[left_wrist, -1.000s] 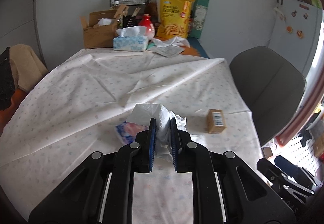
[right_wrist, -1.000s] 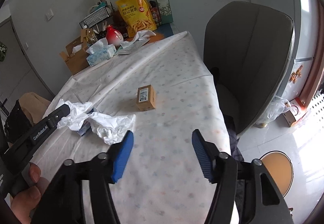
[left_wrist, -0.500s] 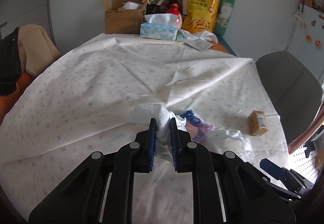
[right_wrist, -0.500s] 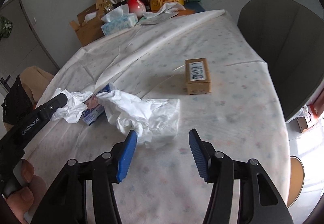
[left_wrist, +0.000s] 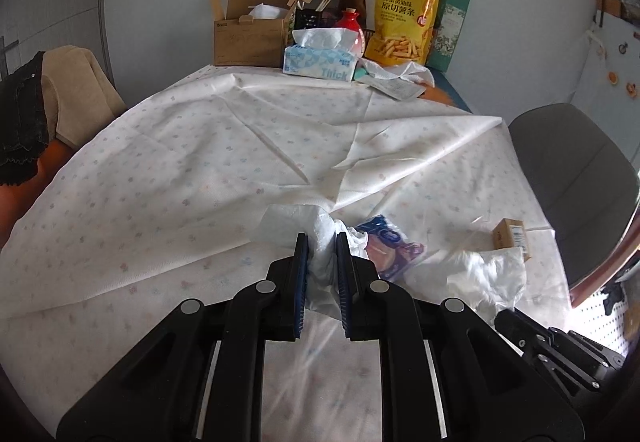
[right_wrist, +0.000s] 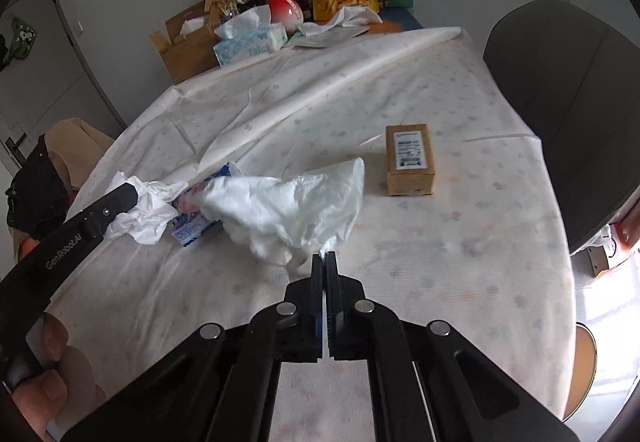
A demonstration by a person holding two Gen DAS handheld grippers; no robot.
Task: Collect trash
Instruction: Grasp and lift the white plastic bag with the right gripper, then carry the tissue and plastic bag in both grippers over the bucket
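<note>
My left gripper is shut on a crumpled white tissue just above the tablecloth; the right wrist view shows that tissue bunched at the gripper's tip. A blue and pink wrapper lies just right of it. My right gripper is shut on the near corner of a second, larger white tissue, which rests on the cloth beside the wrapper. A small brown cardboard box stands beyond it to the right, apart from both grippers.
A white patterned tablecloth covers the table. Along the far edge stand an open carton, a tissue box, a red vase and a yellow snack bag. A grey chair is on the right, and clothes hang at the left.
My right gripper came down to the larger tissue and shut on its near corner. My left gripper carried its tissue leftwards, so the wrapper now lies on its right.
</note>
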